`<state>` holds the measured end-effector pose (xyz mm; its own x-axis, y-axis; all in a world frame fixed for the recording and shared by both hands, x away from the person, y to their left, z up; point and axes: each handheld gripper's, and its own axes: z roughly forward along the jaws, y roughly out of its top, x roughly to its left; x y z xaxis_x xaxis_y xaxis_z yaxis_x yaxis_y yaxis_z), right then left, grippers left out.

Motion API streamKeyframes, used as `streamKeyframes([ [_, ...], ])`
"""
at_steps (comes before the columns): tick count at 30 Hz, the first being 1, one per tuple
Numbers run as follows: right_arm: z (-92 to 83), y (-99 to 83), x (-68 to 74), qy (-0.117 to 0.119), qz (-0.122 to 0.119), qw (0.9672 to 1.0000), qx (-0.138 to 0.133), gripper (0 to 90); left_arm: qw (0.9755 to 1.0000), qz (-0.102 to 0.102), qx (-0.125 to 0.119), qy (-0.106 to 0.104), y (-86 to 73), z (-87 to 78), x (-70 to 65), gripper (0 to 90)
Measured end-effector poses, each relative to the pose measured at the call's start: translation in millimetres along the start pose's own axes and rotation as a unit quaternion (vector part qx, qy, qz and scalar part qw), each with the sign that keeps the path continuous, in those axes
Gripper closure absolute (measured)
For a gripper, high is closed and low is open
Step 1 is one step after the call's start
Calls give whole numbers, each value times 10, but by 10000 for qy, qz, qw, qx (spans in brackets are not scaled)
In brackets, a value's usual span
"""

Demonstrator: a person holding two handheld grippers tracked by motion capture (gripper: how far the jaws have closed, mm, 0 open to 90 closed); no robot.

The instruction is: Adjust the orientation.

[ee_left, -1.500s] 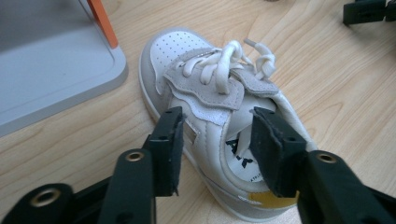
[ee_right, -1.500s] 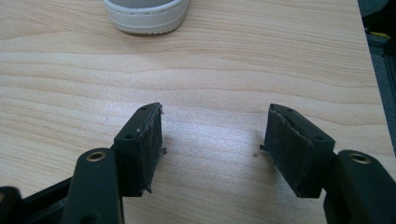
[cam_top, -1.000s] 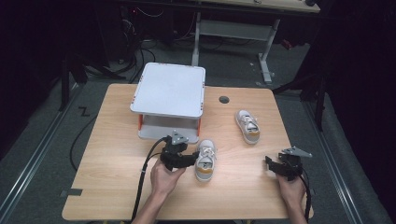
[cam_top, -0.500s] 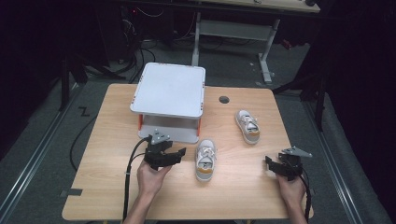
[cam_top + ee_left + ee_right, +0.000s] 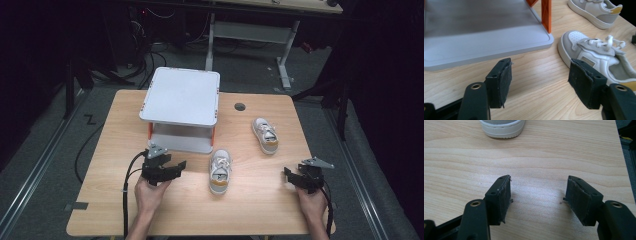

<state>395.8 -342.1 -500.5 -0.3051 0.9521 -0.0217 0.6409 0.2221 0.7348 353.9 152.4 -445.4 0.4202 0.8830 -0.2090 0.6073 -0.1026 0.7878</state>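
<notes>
Both shoes are lying on the worktop [image 5: 125, 200], neither on the grey rack [image 5: 180, 95]; the near shoe [image 5: 220, 170], untouched, is sitting at three o'clock of the left claw [image 5: 176, 166], which has just been spreading empty, while the right claw [image 5: 287, 174] is waiting spread at its four o'clock, and the far shoe [image 5: 265, 135] is resting at one o'clock.

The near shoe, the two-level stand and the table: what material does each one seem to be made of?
Near shoe: looks like smooth white and grey leather or imitation, with a yellow heel patch, cloth laces and a pale, probably rubber sole. Two-level stand: matte grey plates with rounded edges, likely plastic, on orange latticed posts that may be printed plastic. Table: light wood grain with a faint sheen, perhaps laminate.
</notes>
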Motion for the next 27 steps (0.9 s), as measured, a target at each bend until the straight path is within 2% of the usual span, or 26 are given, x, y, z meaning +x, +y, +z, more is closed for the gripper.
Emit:
streamKeyframes([
  [12,0,0,1,-5,3,10000,1,375,9991,-222,44,355,-170,6,184,360],
  [21,5,7,8,-45,58,10000,3,388,9977,-218,212,609,-260,111,294,356],
  [25,0,8,-4,-48,105,9999,-6,421,9968,-135,259,751,-276,165,301,353],
  [27,-10,12,-12,0,207,9998,3,450,9961,-132,234,842,-272,197,307,349],
])
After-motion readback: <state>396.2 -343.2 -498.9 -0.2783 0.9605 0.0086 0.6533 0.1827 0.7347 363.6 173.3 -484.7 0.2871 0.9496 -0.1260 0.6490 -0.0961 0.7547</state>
